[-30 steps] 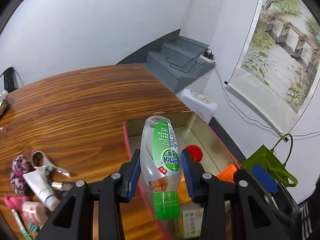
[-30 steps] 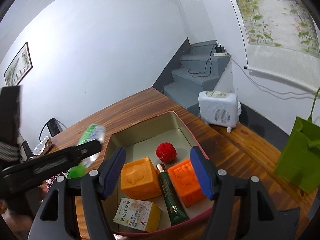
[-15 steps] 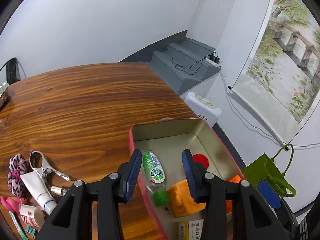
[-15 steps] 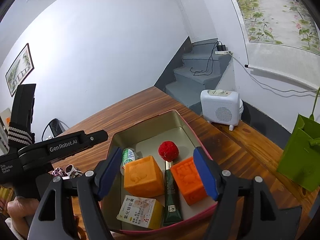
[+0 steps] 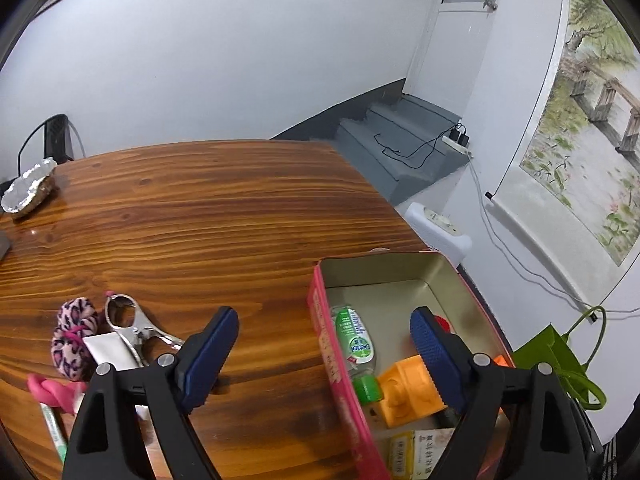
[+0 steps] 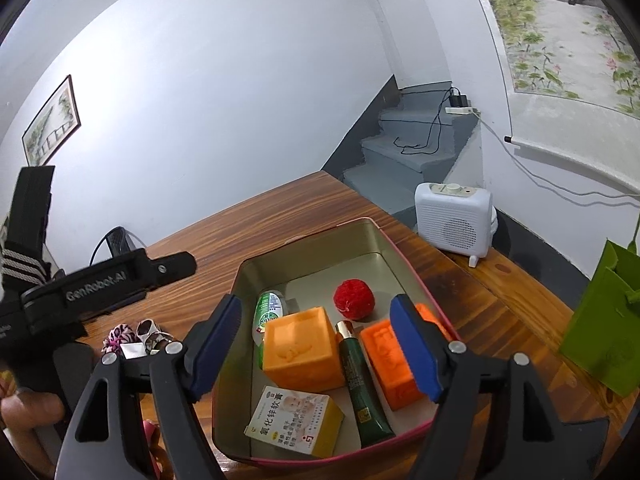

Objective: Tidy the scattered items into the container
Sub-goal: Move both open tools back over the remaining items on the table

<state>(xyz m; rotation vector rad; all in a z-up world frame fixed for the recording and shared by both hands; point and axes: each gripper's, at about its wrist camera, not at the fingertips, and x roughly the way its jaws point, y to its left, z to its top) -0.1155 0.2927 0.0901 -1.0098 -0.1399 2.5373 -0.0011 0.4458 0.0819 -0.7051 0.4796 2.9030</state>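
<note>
On the table (image 5: 208, 216), far left, a foil bowl (image 5: 30, 190) sits near the edge. Nearer, a cluster still lies loose: a pink twist (image 5: 56, 390), a leopard scrunchie (image 5: 74, 338), a white tube (image 5: 110, 350) and metal clippers (image 5: 132, 322), all touching or just beside each other. A green-and-white stick (image 5: 52, 426) lies at the lower left; what it is I cannot tell.

The left gripper (image 5: 324, 354) hangs over the tin's (image 5: 320, 320) left wall. Its jaws have just been opening and now stand wide with nothing gripped; the wall and the bottle show between them, below.

The bottle (image 5: 354, 346) lies flat inside the tin against the left wall, green cap (image 5: 368, 388) toward the camera, touching an orange block (image 6: 300, 350).

The right gripper (image 6: 316, 346) hovers over the tin's near end, jaws spread wide and empty, having just opened a little further. Beneath it lie the block, a yellow box (image 6: 296, 422), a dark green tube (image 6: 360, 380), a red ball (image 6: 354, 300) and a second orange block (image 6: 394, 360).

Right of the table stand a white heater (image 6: 454, 220) and a green bag (image 6: 604, 328).
</note>
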